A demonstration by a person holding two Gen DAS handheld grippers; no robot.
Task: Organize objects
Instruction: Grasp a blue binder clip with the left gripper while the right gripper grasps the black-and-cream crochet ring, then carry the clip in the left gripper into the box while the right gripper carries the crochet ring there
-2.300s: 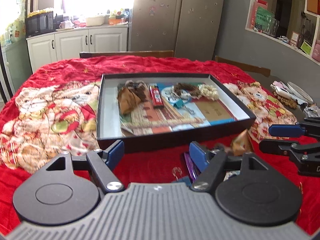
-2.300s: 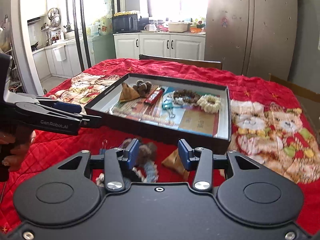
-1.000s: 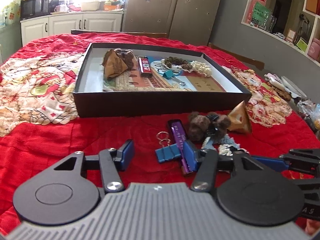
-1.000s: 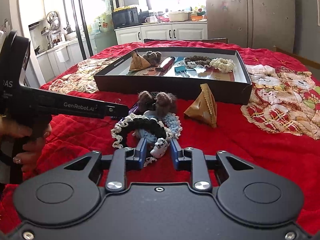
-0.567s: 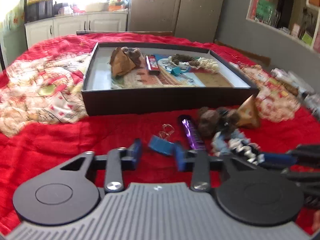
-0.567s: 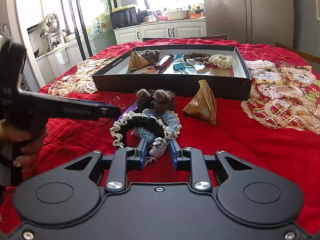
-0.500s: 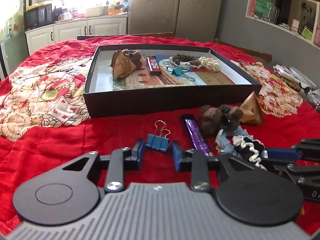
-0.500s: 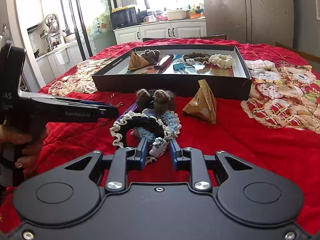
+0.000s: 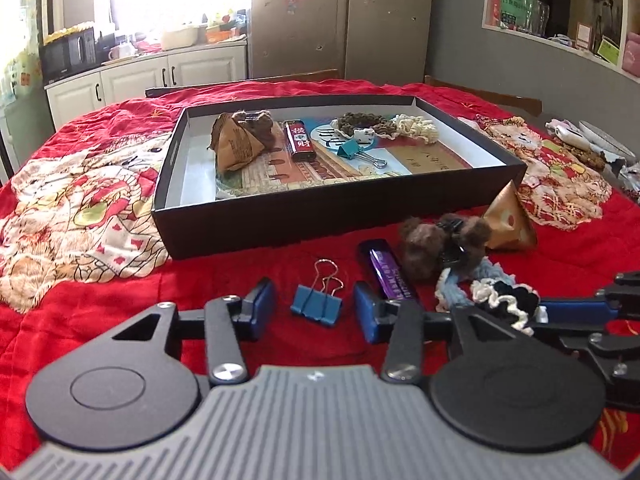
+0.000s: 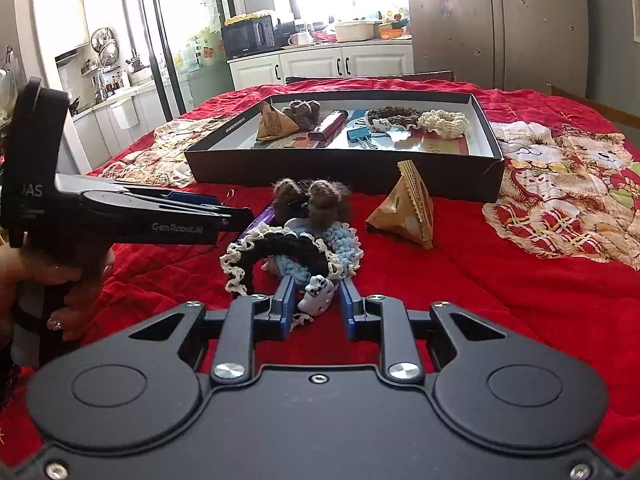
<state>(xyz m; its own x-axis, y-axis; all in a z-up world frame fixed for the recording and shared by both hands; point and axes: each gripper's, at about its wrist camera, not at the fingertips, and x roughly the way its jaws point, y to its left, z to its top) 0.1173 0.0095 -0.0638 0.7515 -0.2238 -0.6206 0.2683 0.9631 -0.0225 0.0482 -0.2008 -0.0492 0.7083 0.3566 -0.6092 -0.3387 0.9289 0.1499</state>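
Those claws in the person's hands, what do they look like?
Each claw is matte black plastic with two blue-padded fingers on silver-bolted linkage arms. The left claw has a ribbed grey body, and its side reads "GenRobot.AI" in the right view. The right claw is all black.

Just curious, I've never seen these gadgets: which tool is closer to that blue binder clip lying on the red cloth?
The left tool. Its open fingers, just widened, sit either side of the blue binder clip without touching. The right tool is off to the side, at the black-and-cream scrunchie.
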